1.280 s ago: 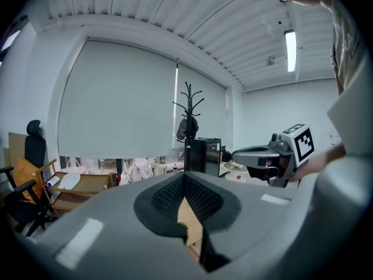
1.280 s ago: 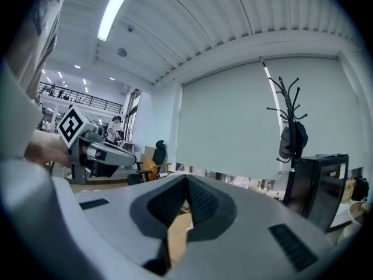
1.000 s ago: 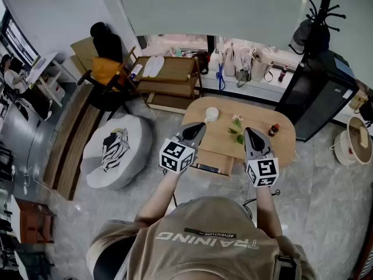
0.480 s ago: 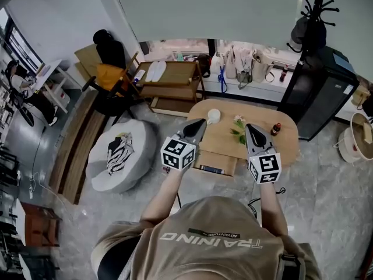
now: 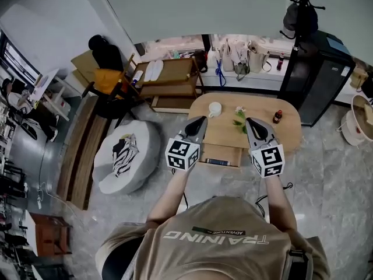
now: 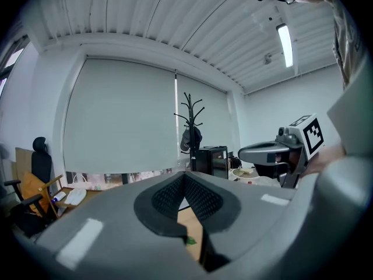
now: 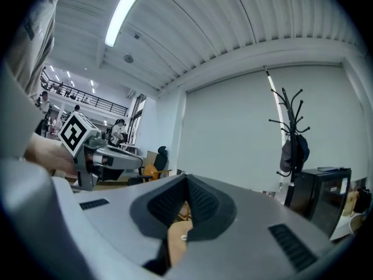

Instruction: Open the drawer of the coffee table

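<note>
White cup (image 5: pixel 214 108) at left, plant sprig (image 5: pixel 239 120) ctr, small red bottle (image 5: pixel 278 116) at right, all apart. Grey pouf (image 5: pixel 143 139) on floor, lower left, w/ striped cloth (image 5: pixel 121 156) on top. Wooden shelf unit (image 5: pixel 169 74) behind; chair w/ orange seat (image 5: pixel 108 77) to its left. Black cabinet (image 5: pixel 315 83) upper right (coat rack (image 5: pixel 303 4) just beside it). Round basket (image 5: pixel 349 130) at right edge.

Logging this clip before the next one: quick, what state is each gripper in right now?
Left gripper: closed, nothing between its jaws.
Right gripper: closed, nothing between its jaws.
</note>
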Motion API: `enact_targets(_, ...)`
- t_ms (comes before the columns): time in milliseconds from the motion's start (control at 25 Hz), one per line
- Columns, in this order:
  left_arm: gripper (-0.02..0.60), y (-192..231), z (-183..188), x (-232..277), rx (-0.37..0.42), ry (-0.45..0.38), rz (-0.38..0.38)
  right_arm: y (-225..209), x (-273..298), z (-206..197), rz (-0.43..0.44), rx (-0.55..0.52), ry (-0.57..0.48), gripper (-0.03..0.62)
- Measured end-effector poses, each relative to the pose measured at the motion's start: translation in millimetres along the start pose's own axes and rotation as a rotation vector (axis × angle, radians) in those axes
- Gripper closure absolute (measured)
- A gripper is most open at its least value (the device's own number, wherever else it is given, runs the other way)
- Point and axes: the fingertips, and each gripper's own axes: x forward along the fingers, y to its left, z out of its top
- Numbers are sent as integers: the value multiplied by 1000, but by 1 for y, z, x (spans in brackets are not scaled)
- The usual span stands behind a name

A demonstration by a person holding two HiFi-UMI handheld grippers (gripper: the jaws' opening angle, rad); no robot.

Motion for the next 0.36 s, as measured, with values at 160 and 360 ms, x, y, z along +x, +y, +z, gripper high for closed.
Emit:
enact_targets(160,575,-5,-3,-9,-6,2,8,9,-7,-1,9,-8,15,590)
enact_targets(360,575,-4,-8,-19,1,4,3,17,-8,5,4,-28,3,589)
